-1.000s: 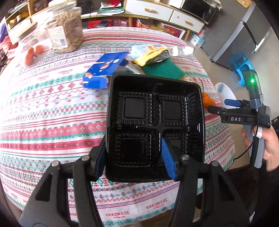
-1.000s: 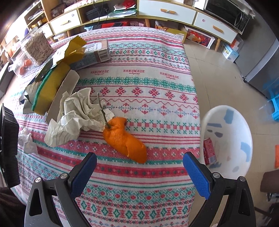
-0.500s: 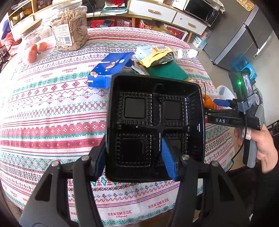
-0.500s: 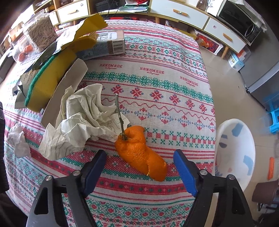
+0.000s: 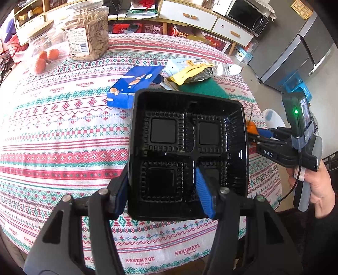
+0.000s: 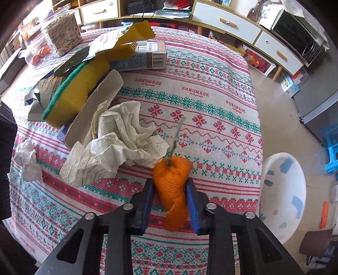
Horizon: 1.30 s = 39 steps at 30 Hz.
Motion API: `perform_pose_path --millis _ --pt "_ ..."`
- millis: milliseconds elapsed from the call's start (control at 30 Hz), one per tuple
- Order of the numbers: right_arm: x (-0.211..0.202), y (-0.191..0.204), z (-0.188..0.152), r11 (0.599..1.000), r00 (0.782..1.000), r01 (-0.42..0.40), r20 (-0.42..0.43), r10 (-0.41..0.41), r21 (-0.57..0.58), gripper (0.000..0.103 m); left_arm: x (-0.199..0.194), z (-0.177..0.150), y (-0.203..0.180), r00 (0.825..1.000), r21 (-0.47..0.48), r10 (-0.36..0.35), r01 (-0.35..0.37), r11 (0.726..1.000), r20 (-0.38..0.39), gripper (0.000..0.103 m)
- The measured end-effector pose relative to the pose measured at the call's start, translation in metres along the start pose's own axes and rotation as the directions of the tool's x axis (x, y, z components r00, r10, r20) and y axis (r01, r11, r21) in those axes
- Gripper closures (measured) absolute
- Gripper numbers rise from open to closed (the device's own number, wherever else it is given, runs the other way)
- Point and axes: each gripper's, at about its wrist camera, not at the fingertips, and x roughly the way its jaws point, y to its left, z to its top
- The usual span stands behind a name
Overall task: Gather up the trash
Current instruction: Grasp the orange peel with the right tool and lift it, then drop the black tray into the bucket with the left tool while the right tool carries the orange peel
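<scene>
A home: microwave (image 5: 246, 15), fridge (image 5: 295, 57), cloth-covered dining table (image 5: 52, 137).

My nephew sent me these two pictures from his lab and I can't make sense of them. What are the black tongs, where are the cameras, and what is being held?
The tongs are hand-held grippers, one per hand, each carrying a camera that looks along its fingers. The left gripper grips the wall of a black tray held above the table. That view also shows the other gripper in the person's right hand. The right gripper has its fingers closed on an orange peel. Nearby lie crumpled paper, a sponge and a carton. A white bin stands on the floor.
</scene>
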Motion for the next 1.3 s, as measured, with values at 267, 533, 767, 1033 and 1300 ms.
perform_pose_path --millis 267,533,767,1033,1300 --pt "-0.018 -0.002 -0.008 1.0 0.999 -0.021 0.039 0.021 0.014 0.08 0.001 0.004 -0.003 1.0 -0.011 0.0 0.0 1.0 0.01 0.044" --pt "-0.037 -0.023 -0.016 0.997 0.997 -0.034 0.07 0.03 0.062 0.08 0.003 0.013 -0.025 0.999 0.013 -0.017 0.017 1.0 0.027 0.044" --pt "-0.05 -0.057 -0.03 0.992 0.996 -0.03 0.087 0.019 0.124 0.08 0.01 0.021 -0.053 0.999 0.053 -0.038 0.036 0.998 0.03 0.044" --pt "-0.06 -0.102 -0.049 0.978 0.996 -0.017 0.087 -0.001 0.206 0.08 0.026 0.028 -0.093 0.998 0.113 -0.052 0.05 0.992 0.021 0.044" --pt "-0.069 -0.148 -0.073 0.959 0.996 0.001 0.09 -0.027 0.283 0.08 0.045 0.037 -0.136 0.998 0.185 -0.061 0.058 0.981 0.008 0.044"
